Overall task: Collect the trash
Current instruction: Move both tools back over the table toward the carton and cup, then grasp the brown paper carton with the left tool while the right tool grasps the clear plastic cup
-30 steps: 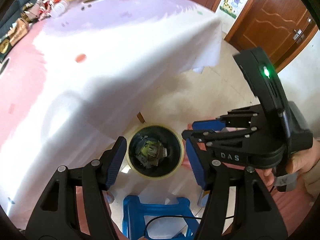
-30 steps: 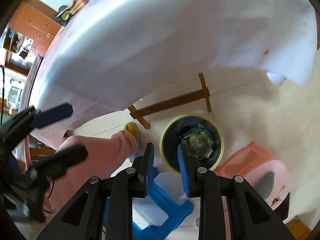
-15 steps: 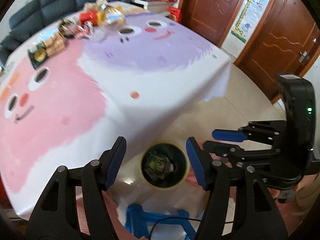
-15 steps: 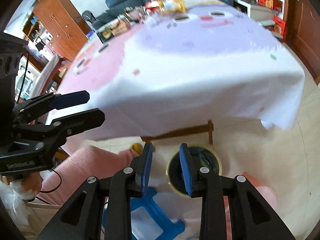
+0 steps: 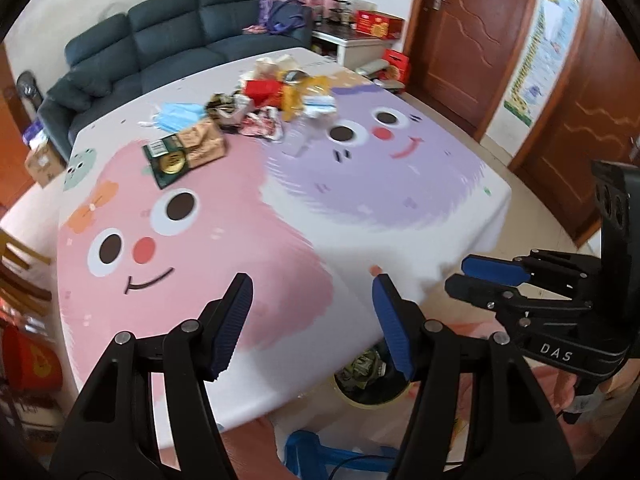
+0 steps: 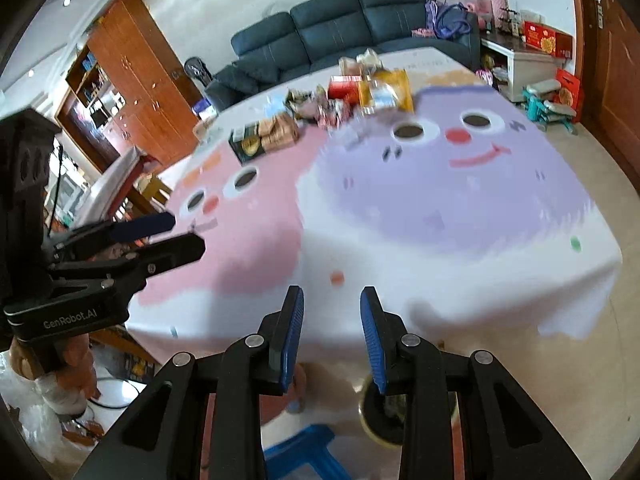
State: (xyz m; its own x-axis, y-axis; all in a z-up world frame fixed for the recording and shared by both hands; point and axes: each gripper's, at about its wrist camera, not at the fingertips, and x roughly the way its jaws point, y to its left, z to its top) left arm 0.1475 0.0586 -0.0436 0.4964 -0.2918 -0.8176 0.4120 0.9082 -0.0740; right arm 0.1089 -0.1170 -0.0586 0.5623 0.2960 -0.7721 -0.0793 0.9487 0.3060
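Pointing out over the near edge of the tabletop (image 5: 280, 216), the left claw (image 5: 312, 320) stands wide open with nothing between its blue pads, and the right claw (image 6: 330, 332) is partly open and also holds nothing. Both have swung up since a second ago, when they looked straight down into the bin; half a second ago the tabletop was only coming into view, and now it fills most of both views. The bin (image 5: 370, 380) sits on the floor below the table edge, just under the left claw's right finger, with crumpled wrappers inside it; in the right wrist view it is mostly hidden behind the right finger. A blue stool (image 5: 316, 452) stands next to it.

The trash pile (image 5: 260, 104) lies at the far side of the tabletop, well apart from both claws: a green packet (image 5: 168, 160), a brown packet (image 5: 204, 144), a blue face mask (image 5: 180, 116), a red box (image 5: 262, 90) and yellow wrappers. The cloth shows a pink face and a purple face.

"DAS" reads on the right claw's body in the left wrist view; "GenRobot.AI" reads on the left claw's body in the right wrist view
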